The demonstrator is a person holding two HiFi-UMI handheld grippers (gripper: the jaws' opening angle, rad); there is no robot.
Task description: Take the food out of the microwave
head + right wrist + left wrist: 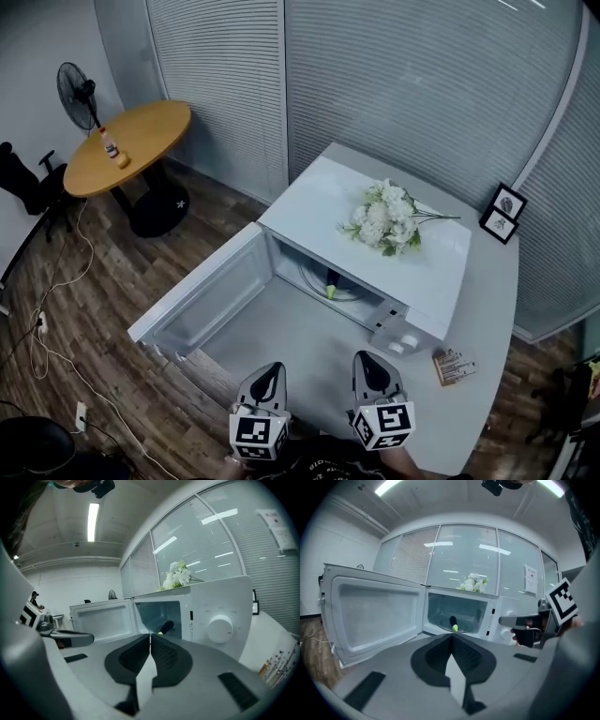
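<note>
A white microwave point(412, 267) stands on the grey table point(487, 309) with its door point(211, 295) swung wide open to the left. On the turntable inside lies the food point(331, 284), a dark piece with a yellow-green tip point(453, 624) point(166, 627). My left gripper point(269, 372) and right gripper point(371, 361) hover side by side in front of the open cavity, well short of the food. In the left gripper view its jaws point(452, 636) are shut with nothing between them. The right gripper point(150, 634) is likewise shut and empty.
White flowers point(386, 217) lie on top of the microwave. A small picture frame point(503, 213) and a printed packet point(454, 366) sit on the table to the right. The control knob point(220, 628) is right of the cavity. A round wooden table point(127, 145) and a fan point(80, 94) stand far left.
</note>
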